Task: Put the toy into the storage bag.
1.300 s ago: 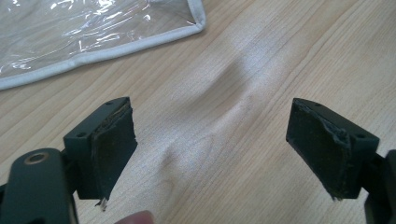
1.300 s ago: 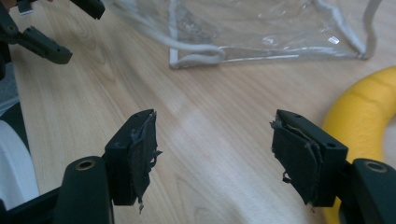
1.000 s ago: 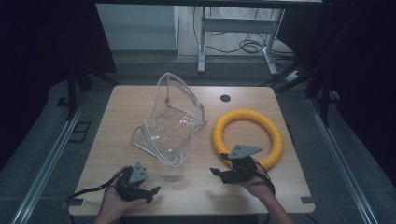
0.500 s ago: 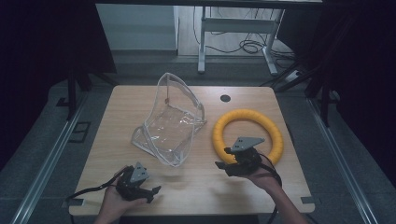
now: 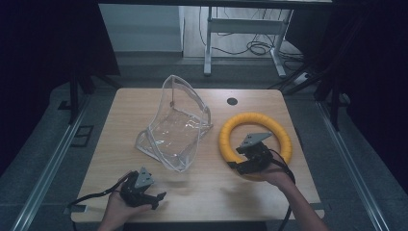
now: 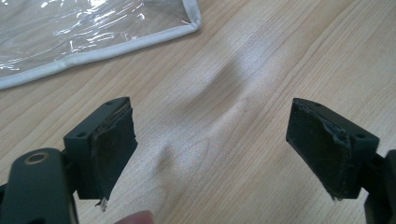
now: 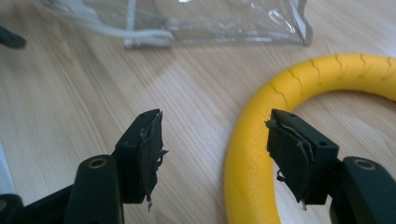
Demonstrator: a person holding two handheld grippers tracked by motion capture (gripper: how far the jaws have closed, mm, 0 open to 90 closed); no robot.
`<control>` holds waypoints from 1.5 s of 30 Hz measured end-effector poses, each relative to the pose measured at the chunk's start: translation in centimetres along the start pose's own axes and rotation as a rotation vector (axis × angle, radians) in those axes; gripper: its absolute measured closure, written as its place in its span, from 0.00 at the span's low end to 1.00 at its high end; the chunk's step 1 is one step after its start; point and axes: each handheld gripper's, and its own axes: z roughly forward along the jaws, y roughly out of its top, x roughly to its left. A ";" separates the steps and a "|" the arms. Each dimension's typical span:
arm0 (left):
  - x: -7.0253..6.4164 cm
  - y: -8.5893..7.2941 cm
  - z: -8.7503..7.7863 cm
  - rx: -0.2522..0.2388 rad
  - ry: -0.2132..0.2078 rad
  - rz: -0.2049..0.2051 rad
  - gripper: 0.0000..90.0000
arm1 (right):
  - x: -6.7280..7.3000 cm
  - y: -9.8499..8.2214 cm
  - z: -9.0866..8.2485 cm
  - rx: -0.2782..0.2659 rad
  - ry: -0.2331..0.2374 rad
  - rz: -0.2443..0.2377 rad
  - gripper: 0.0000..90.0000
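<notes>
Right tongs (image 7: 212,154) are hovering over the near-left arc of the yellow foam ring (image 5: 230,139), jaws parted and astride the tube without pinching it, having just been opening a touch. The ring is lying flat on the table (image 5: 207,187), just right of the clear plastic pouch (image 5: 175,127). Left tongs (image 6: 212,149) are gaping wide over bare wood.

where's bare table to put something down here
Bare wood runs along the near edge between the left gripper and right gripper, and along the table left of the clear bag. It is crowded where the bag meets the yellow ring.
</notes>
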 end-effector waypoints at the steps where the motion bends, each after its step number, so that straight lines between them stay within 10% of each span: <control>1: 0.0 0.0 0.0 -0.001 -0.002 -0.001 0.17 | -0.1 0.0 0.0 0.011 -0.003 -0.001 0.40; 24: 0.0 0.0 -0.1 0.000 -0.011 -0.004 0.17 | -3.0 0.3 2.5 0.292 0.010 0.001 0.36; 45: 0.0 0.0 -0.2 -0.003 -0.008 0.000 0.17 | -3.4 0.1 6.7 0.440 0.014 0.009 0.35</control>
